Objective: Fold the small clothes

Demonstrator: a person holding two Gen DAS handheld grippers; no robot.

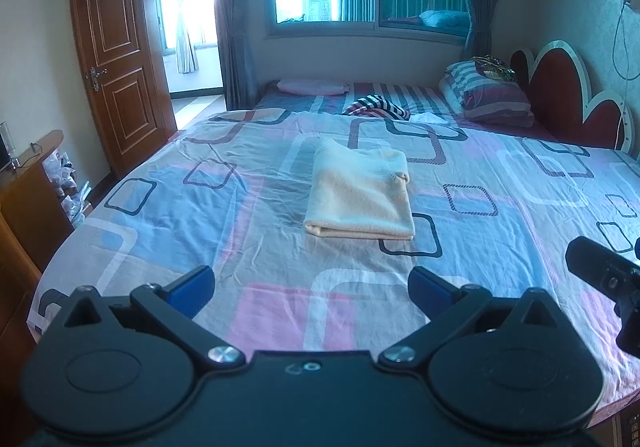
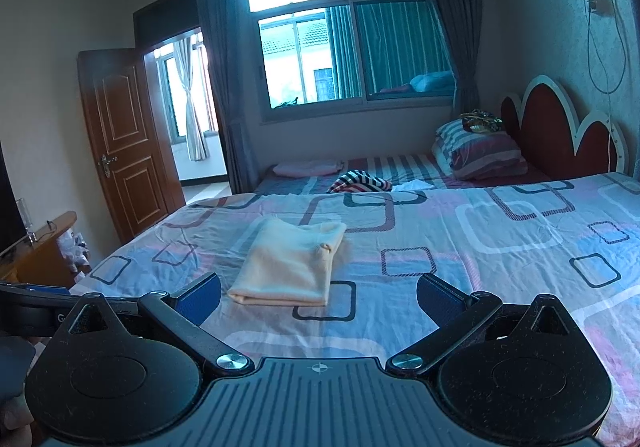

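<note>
Garment: a cream cloth (image 1: 360,195) lies folded into a neat rectangle on the patterned bed sheet (image 1: 240,207), well ahead of both grippers.
Left gripper (image 1: 311,287): jaws spread wide, holding nothing.
Right gripper (image 2: 318,297): jaws spread wide, holding nothing.

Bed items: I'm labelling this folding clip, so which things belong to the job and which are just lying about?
Belongs to the job:
- cream garment, lying folded on the bedsheet
- left hand-held gripper, open
- right hand-held gripper, open

Just lying about:
- striped cloth
- pink cloth
- striped pillow
- wooden door
</note>
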